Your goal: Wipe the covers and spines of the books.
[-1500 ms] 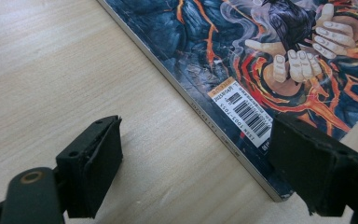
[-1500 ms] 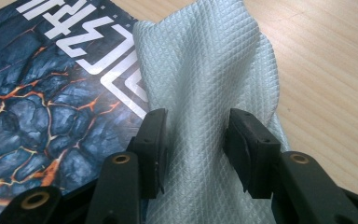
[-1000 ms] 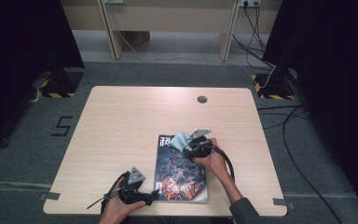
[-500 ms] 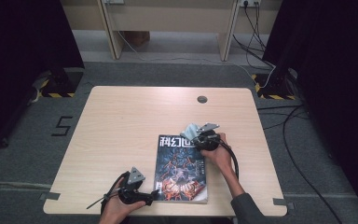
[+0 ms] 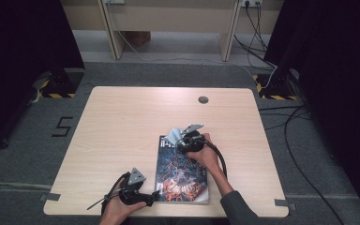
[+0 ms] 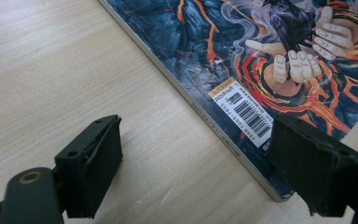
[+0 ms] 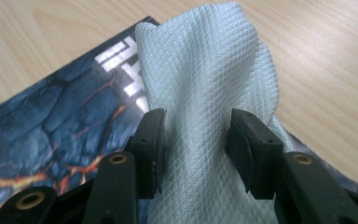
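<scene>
Right gripper view: right hand-held gripper clamps cloth, hiding magazine corner; left hand-held gripper open.

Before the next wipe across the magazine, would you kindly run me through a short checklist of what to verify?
1. Cloth pinched between the right gripper's jaws: ok.
2. Cloth over the magazine cover, at its far end: ok.
3. Left gripper at the magazine's near corner, jaws open astride the edge: ok.
4. Left jaws pressing the magazine down: cannot tell.
5. Magazine flat on the table: ok.
6. Wiping path free of other things: ok.
</scene>
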